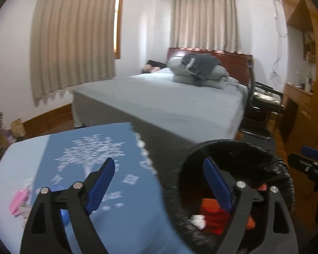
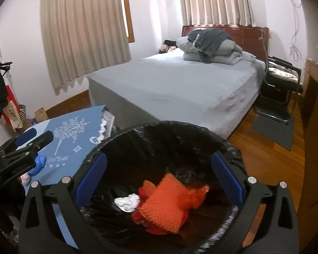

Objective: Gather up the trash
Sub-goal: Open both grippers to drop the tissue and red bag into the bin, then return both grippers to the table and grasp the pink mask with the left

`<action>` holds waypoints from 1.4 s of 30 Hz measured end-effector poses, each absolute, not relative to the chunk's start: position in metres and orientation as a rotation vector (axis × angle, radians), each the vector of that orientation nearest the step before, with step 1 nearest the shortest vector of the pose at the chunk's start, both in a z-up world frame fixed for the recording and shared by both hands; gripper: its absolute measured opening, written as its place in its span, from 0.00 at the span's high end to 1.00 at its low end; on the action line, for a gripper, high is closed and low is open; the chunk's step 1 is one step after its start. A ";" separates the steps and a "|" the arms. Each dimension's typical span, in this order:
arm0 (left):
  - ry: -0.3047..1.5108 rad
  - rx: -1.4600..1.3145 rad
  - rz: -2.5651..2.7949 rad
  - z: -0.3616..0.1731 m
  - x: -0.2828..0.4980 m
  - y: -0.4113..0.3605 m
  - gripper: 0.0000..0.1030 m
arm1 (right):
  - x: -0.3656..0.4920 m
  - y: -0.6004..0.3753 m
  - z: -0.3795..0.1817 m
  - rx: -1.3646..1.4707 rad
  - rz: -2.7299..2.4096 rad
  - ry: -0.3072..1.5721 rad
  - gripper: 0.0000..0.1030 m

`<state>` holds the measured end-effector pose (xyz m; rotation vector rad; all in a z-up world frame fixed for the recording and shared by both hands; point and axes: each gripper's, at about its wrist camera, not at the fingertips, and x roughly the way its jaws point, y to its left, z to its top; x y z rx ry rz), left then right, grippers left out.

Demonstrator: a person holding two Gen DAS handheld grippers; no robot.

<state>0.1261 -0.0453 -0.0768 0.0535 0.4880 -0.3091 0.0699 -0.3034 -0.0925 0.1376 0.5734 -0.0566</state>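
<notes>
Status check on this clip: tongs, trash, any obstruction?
Left tongs and right tongs open, empty. Orange knitted piece and white wad inside black-lined bin. No obstruction.

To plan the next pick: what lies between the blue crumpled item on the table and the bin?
Only bare blue tablecloth separates the blue crumpled item from the bin, seen in the right wrist view.

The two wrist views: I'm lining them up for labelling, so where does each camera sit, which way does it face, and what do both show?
Left wrist: sits on the left gripper, over the blue tablecloth and the bin's near edge, facing the bed; its open fingers show, the right gripper at the right edge.
Right wrist: sits on the right gripper, looking down into the black-lined bin; its open fingers show, the left gripper at left.
Shared: bed, bin, tablecloth, orange trash, white wad.
</notes>
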 end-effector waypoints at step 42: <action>0.691 -0.077 0.264 -0.159 0.151 0.252 0.18 | 0.180 -0.043 -0.133 -0.036 0.378 0.669 0.06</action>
